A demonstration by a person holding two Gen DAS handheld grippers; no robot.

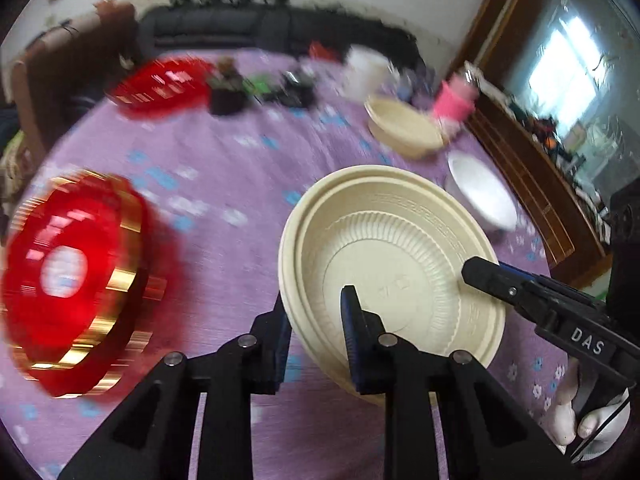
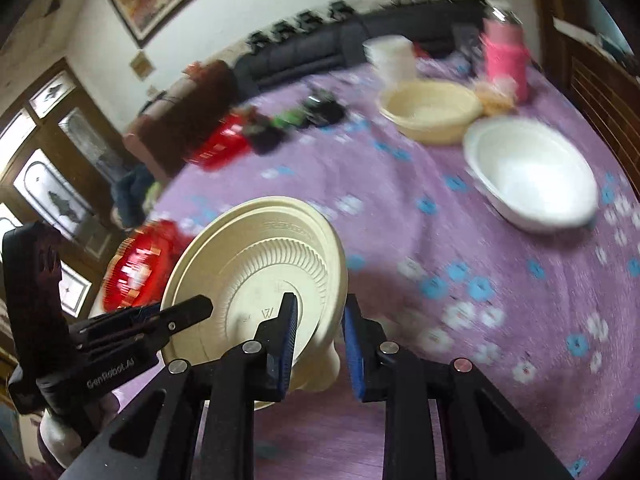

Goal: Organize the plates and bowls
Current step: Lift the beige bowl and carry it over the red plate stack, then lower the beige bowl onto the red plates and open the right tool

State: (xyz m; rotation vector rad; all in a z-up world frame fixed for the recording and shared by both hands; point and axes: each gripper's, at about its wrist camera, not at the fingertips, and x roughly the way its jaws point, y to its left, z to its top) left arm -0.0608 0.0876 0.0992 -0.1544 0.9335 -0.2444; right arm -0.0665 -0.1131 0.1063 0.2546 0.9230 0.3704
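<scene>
A stack of cream plates point(image 1: 400, 240) is held tilted above the purple tablecloth point(image 1: 224, 168). My left gripper point(image 1: 316, 320) is shut on its near rim, one finger inside and one behind. My right gripper point(image 2: 320, 332) is shut on the opposite rim of the cream plates point(image 2: 260, 264). The right gripper also shows at the right of the left wrist view point(image 1: 496, 276), and the left gripper at the left of the right wrist view point(image 2: 180, 316). A red and gold plate point(image 1: 68, 280) lies to the left. A cream bowl point(image 1: 404, 124) and a white bowl point(image 1: 480, 192) stand farther back.
A red basket point(image 1: 160, 84), dark small items point(image 1: 280, 88), a white container point(image 1: 368, 68) and a pink flask point(image 1: 456, 100) stand along the table's far side. A dark sofa point(image 1: 248, 28) is behind. A wooden cabinet point(image 1: 540, 184) runs along the right edge.
</scene>
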